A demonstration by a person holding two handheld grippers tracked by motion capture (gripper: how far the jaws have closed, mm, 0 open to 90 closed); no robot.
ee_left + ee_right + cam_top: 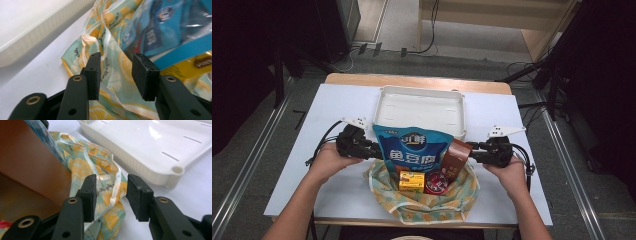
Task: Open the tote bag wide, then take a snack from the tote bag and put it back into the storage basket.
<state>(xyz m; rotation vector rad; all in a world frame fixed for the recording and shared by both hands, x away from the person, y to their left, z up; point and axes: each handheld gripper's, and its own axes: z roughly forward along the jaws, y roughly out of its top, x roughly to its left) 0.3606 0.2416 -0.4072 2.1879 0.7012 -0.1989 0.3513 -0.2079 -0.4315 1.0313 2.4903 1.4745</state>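
Note:
A lemon-print cloth bag (422, 202) lies open at the table's front edge. In it stand a blue snack pouch (412, 150) and a brown box (455, 157), with a yellow box (411, 180) and a red round tin (436, 182) in front of them. My left gripper (377, 150) is at the bag's left rim and my right gripper (472, 148) at its right rim. In the left gripper view the jaws (116, 72) stand apart with a fold of the cloth (75, 52) loose between them. In the right gripper view the gripper (111, 195) is likewise open around the cloth's edge (80, 167), beside the brown box (27, 162).
A white plastic tray (379, 107) sits just behind the bag, its ribbed wall close to both grippers (150, 147). A white sheet (337, 100) covers the table. Cables trail from each gripper toward the table's sides.

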